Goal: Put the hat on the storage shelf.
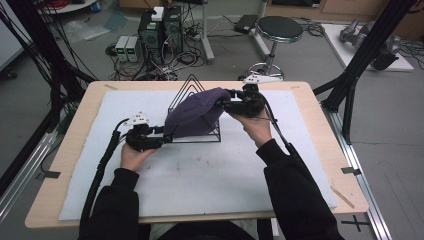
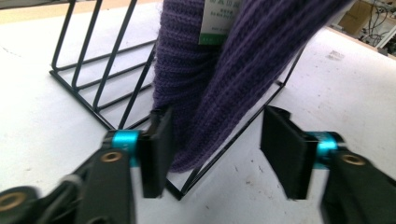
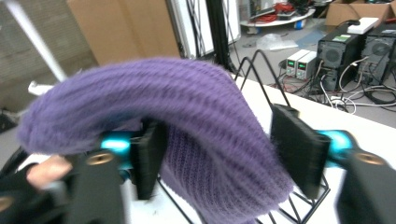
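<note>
A purple knitted hat [image 1: 196, 112] hangs draped over a black wire rack [image 1: 191, 85] at the middle of the table. In the left gripper view the hat [image 2: 224, 70] carries a white and green label [image 2: 219, 21], and its lower edge hangs between the jaws, close to the left one. My left gripper [image 1: 162, 137] [image 2: 215, 158] is open at the hat's lower left end. At the hat's upper right end my right gripper [image 1: 222, 102] [image 3: 219, 158] stands open too, with the hat's top [image 3: 187, 102] bulging between its wide jaws.
The rack's wires [image 2: 93, 70] stand on a white mat [image 1: 210, 175] that covers the wooden table [image 1: 75, 145]. Behind the table are computer cases [image 1: 160, 30], cables and a black stool [image 1: 279, 27]. Black frame posts [image 1: 360, 55] flank both sides.
</note>
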